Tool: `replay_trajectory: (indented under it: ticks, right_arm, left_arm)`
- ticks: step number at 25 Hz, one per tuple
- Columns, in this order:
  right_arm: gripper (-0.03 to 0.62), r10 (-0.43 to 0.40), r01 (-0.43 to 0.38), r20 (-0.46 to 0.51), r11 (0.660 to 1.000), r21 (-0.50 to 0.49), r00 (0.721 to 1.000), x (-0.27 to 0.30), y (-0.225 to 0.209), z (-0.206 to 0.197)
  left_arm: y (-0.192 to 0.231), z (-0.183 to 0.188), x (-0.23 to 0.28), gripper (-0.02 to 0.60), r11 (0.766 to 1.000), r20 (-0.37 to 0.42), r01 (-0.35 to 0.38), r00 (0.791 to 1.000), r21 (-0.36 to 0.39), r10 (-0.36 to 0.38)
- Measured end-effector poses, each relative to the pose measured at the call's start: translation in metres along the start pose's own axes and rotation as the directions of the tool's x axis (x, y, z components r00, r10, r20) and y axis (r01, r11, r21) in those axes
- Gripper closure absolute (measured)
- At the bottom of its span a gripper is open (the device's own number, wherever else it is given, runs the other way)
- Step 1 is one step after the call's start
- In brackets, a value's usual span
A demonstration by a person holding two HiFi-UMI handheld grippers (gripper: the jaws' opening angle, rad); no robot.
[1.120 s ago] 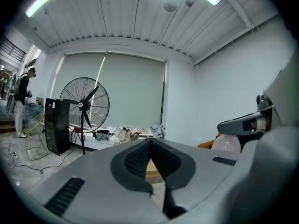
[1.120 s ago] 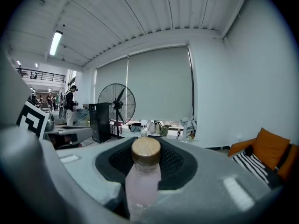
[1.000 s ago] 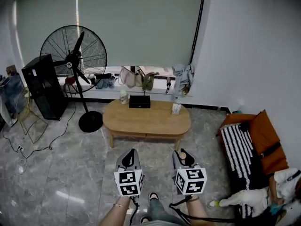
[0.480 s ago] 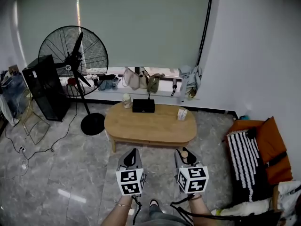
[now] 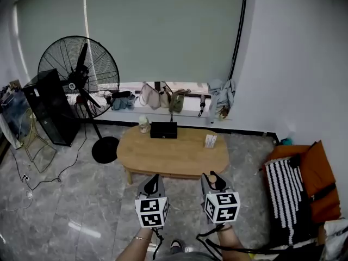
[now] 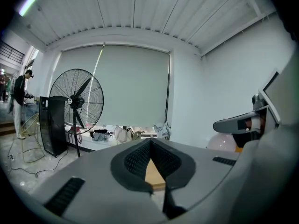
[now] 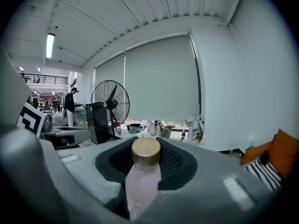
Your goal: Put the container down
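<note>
The step in hand is the carry toward the set-down spot: the container, a pale pink bottle (image 7: 141, 183) with a wooden lid (image 7: 145, 151), is not yet down. It sits up in the air, clamped between the pads of the right gripper (image 5: 211, 177), short of the near edge of the wooden coffee table (image 5: 174, 157) and over the floor in front of it. The left gripper (image 5: 152, 181) is clenched on nothing, its pad tips meeting with only the table's wood showing through the gap behind them.

The next move likely calls for bringing the bottle over a bare part of the tabletop, on the near side of the black box (image 5: 163, 130) at the table's far edge, lowering it until the base rests, and only then loosening the jaws.

Both forearms reach forward from the bottom of the head view. The two grippers are level, side by side, and pointed at the table, and the bottle appears upright.
</note>
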State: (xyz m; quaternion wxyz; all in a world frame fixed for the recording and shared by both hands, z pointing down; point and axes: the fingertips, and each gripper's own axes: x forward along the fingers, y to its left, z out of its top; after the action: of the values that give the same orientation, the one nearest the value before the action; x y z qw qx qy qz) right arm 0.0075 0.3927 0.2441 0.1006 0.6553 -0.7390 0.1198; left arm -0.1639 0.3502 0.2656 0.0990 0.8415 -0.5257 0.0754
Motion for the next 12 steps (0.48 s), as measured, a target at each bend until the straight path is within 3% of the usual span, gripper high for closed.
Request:
replay_trajectory:
  ticks: [12]
  right_arm:
    - [0.468, -0.012, 0.012, -0.005, 0.999, 0.041, 1.000, 0.042, -0.075, 0.006]
  left_arm:
    - [-0.027, 0.011, 0.070, 0.584, 1.000, -0.015, -0.011, 1.000, 0.029, 0.011]
